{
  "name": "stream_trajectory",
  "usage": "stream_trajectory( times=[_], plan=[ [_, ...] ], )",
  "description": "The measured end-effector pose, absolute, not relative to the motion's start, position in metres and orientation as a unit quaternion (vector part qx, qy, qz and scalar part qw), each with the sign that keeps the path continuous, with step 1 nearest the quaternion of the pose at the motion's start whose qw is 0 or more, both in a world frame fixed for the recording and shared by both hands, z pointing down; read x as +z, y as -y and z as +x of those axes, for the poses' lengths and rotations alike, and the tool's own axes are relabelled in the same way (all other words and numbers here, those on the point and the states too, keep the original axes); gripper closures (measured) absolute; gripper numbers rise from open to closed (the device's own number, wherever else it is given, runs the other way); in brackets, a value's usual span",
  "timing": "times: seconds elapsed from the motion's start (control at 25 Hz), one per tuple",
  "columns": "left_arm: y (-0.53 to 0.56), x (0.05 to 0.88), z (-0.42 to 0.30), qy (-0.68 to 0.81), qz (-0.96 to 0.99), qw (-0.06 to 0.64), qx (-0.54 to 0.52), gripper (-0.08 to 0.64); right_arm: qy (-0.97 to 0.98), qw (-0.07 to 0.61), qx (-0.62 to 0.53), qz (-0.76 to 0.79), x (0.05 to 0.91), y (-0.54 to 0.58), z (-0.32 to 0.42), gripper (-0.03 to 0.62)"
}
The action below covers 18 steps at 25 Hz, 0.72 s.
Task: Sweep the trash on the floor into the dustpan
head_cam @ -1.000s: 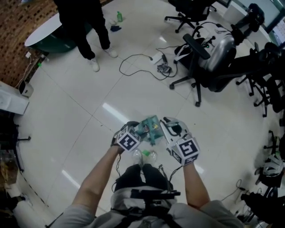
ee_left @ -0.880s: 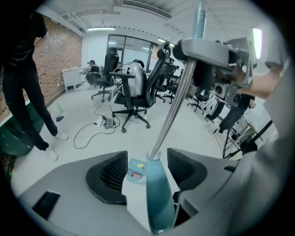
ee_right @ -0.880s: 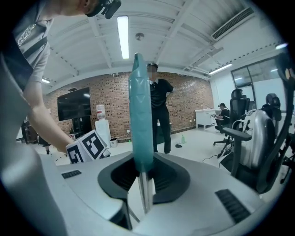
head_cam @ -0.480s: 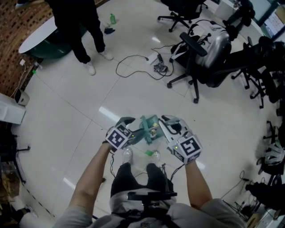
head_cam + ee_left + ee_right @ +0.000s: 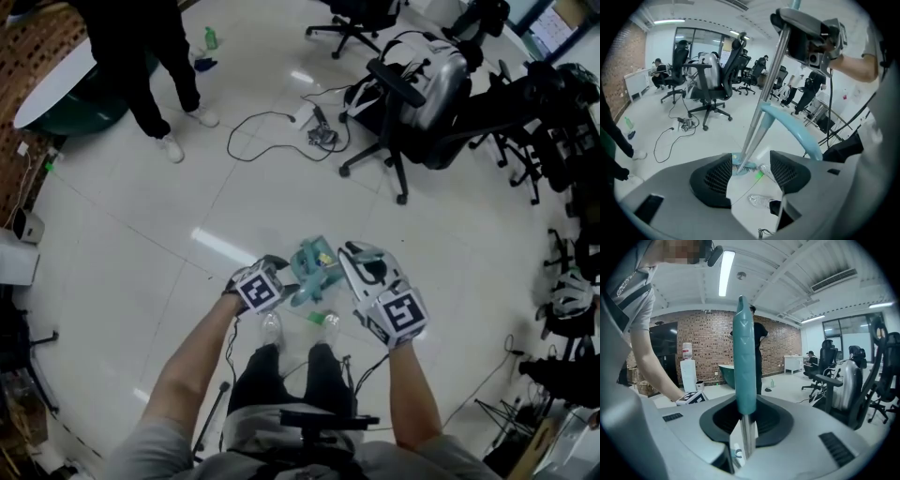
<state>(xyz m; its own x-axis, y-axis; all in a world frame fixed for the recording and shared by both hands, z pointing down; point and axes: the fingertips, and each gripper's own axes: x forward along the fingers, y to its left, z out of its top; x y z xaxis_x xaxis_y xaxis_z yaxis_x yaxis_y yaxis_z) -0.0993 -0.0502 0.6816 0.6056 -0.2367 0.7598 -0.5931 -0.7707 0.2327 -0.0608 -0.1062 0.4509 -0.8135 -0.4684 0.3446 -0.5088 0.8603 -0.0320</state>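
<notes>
So the person's standing over a teal dustpan [image 5: 314, 265] on the white tile floor [image 5: 141, 244], one tool in each hand. The right tongs [image 5: 745, 434] are clamped tight on the thin metal shaft of the broom [image 5: 744, 357], just under its teal grip, up above the dustpan. The left tongs [image 5: 751, 174] are wide apart with nothing pinched. Through the gap you can see that shaft and a pale blue curved handle [image 5: 797, 133] slanting down to the dustpan, but I can't tell if either is actually inside the gap. The trash, a little green scrap [image 5: 317, 319], lies on the floor just beside the dustpan, on the side toward the person's shoes [image 5: 272, 328]. Beyond the dustpan there's a tangle of cable [image 5: 319, 134] and an office chair [image 5: 441, 89]. Somebody in dark clothes [image 5: 141, 37] is standing well away from it.
</notes>
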Motion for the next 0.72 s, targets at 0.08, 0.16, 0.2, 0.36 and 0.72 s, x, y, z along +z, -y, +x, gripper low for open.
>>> stream_trajectory(
  times=[0.08, 0.16, 0.2, 0.36, 0.72],
  plan=[
    [0.052, 0.685, -0.088, 0.217, 0.876, 0.231, 0.365, 0.305, 0.950, 0.160, 0.065, 0.262, 0.449, 0.106, -0.064, 0.528],
    [0.056, 0.685, -0.079, 0.199, 0.887, 0.212, 0.358, 0.305, 0.951, 0.154, 0.067, 0.261, 0.446, 0.106, -0.069, 0.528],
    [0.058, 0.684, -0.075, 0.191, 0.892, 0.201, 0.356, 0.308, 0.952, 0.152, 0.067, 0.259, 0.444, 0.104, -0.072, 0.528],
    [0.072, 0.687, -0.065, 0.173, 0.904, 0.158, 0.358, 0.310, 0.954, 0.154, 0.063, 0.248, 0.441, 0.096, -0.084, 0.528],
    [0.067, 0.685, -0.042, 0.007, 0.920, 0.038, 0.389, 0.307, 0.942, 0.150, 0.079, 0.288, 0.445, 0.092, -0.077, 0.526]
  ],
)
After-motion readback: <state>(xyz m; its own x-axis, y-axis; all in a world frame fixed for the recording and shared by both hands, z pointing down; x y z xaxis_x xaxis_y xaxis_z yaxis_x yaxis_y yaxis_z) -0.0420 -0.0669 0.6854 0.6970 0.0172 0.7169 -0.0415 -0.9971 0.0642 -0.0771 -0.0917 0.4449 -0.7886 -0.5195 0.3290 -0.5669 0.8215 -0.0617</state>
